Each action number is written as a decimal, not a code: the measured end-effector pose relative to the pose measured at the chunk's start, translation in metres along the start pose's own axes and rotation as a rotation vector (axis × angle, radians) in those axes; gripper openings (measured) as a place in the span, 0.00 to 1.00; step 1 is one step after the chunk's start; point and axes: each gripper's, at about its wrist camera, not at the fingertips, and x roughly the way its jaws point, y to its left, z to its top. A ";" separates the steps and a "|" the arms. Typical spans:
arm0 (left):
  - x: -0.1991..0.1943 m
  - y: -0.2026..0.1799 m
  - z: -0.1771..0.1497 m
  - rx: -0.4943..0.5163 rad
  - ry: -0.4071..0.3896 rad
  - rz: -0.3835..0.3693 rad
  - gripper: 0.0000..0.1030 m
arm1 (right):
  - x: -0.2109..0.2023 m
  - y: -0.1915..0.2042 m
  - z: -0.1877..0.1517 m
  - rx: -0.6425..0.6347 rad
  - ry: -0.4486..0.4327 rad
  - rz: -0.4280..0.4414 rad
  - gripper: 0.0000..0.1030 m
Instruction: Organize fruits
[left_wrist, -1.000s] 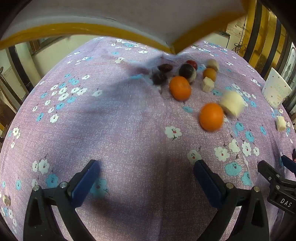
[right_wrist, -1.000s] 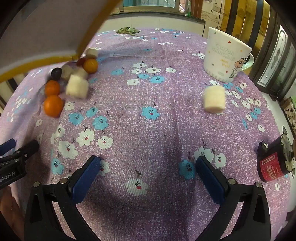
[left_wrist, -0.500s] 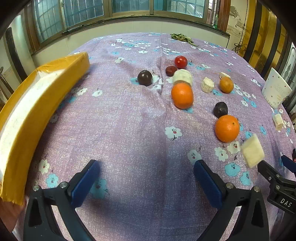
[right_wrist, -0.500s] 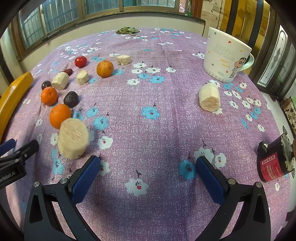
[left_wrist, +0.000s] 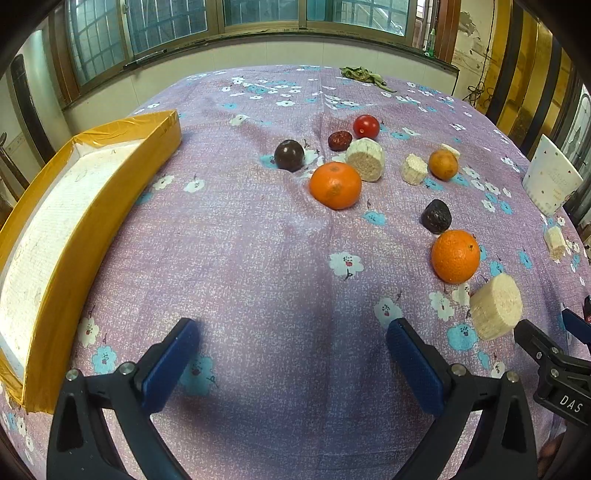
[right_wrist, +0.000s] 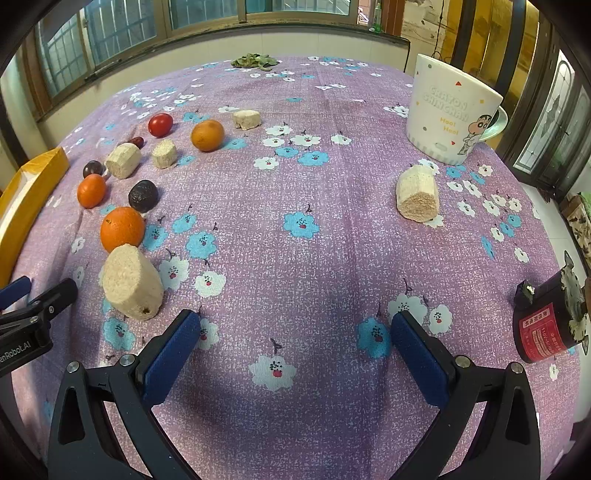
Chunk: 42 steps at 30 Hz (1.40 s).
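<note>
Left gripper (left_wrist: 291, 350) wide apart, holding nothing, low over the bench (left_wrist: 258, 258). Fruits lie ahead and right of it: big orange (left_wrist: 455, 256), dark plum (left_wrist: 436, 216), pale cut chunk (left_wrist: 496, 307) nearest. Yellow tray (left_wrist: 74, 221) sits far left of the big orange. Right gripper (right_wrist: 295, 343) also wide, nothing held, level; pale cut chunk (right_wrist: 131, 283) just left of its left finger.

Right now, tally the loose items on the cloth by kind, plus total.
Orange citrus: 3
Pale cut cylinder pieces: 5
Dark round fruits: 2
Red tomato: 1
Small dark-red fruit: 1
Total: 12
</note>
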 end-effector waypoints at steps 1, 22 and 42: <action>0.000 0.000 0.000 0.000 0.000 0.000 1.00 | 0.000 0.000 0.000 0.000 0.000 0.000 1.00; -0.061 0.034 0.004 -0.053 -0.229 -0.014 1.00 | -0.087 0.033 0.002 -0.053 -0.255 0.035 1.00; -0.105 0.055 0.000 -0.036 -0.394 -0.012 1.00 | -0.118 0.058 -0.008 -0.041 -0.337 0.024 1.00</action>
